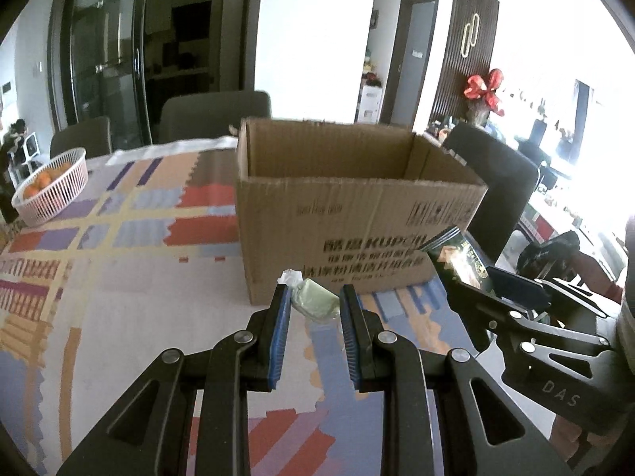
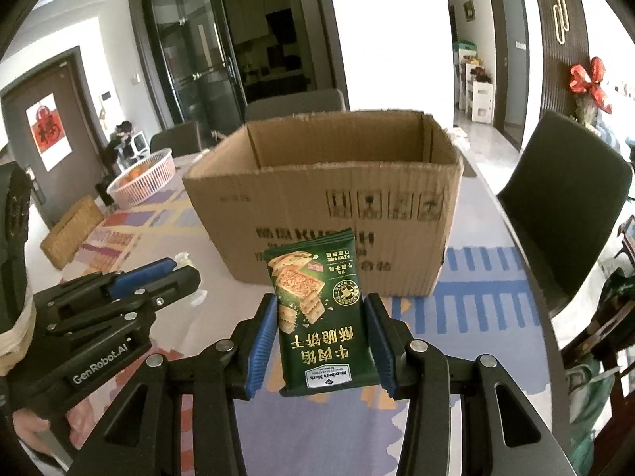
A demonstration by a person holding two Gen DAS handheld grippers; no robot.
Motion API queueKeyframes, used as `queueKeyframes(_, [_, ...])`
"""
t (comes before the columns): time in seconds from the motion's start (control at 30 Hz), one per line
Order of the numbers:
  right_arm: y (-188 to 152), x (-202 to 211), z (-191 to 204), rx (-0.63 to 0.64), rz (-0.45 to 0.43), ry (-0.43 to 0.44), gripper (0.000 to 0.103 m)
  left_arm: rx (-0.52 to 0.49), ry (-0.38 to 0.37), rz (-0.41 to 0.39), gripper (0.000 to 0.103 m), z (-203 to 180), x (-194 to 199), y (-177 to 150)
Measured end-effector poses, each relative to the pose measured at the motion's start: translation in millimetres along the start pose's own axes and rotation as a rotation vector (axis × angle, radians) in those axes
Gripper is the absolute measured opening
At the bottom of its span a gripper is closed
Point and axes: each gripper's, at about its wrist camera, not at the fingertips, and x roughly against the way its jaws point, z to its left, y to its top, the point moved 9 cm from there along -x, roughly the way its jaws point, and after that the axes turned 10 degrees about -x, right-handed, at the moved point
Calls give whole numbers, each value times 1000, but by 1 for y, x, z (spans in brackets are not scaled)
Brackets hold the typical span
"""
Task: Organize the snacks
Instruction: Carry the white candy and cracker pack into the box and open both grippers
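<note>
L gripper [image 1: 313, 297], frame centre: jaws narrow, clamping pale green snack [image 1: 315, 304]. R gripper [image 2: 321, 317]: jaws gripping green cracker pack [image 2: 317, 309]. Cardboard box [image 2: 337, 198] behind.

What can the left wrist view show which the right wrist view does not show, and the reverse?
Only the left wrist view: the pale green wrapped snack held in the left gripper.
Only the right wrist view: the cracker packet's printed front in the right gripper, and a woven box.
Both: the open cardboard box, the white basket of oranges.
</note>
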Motion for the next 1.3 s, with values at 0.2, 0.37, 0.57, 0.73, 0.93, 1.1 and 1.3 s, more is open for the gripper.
queueKeyframes(0.2, [18,15,3,6,-54,2,45,-19,8,-56,26,0,14,24])
queueKeyframes(0.37, [36,25,5,15,-98,2,45,-35,14,-101,26,-2,25,46])
queueKeyframes(0.57, [62,37,10,31,-155,7,45,-55,24,-138,26,-2,33,70])
queueKeyframes(0.73, [87,41,15,46,-191,10,45,-53,21,-154,26,3,33,88])
queueKeyframes(0.93, [109,35,17,63,-193,6,45,-71,24,-150,26,11,25,110])
queueKeyframes(1.1, [127,27,20,78,-183,-1,45,-80,15,-131,26,16,13,125])
queueKeyframes(1.3, [142,10,18,82,-135,-4,45,-73,-5,-76,26,21,-12,137])
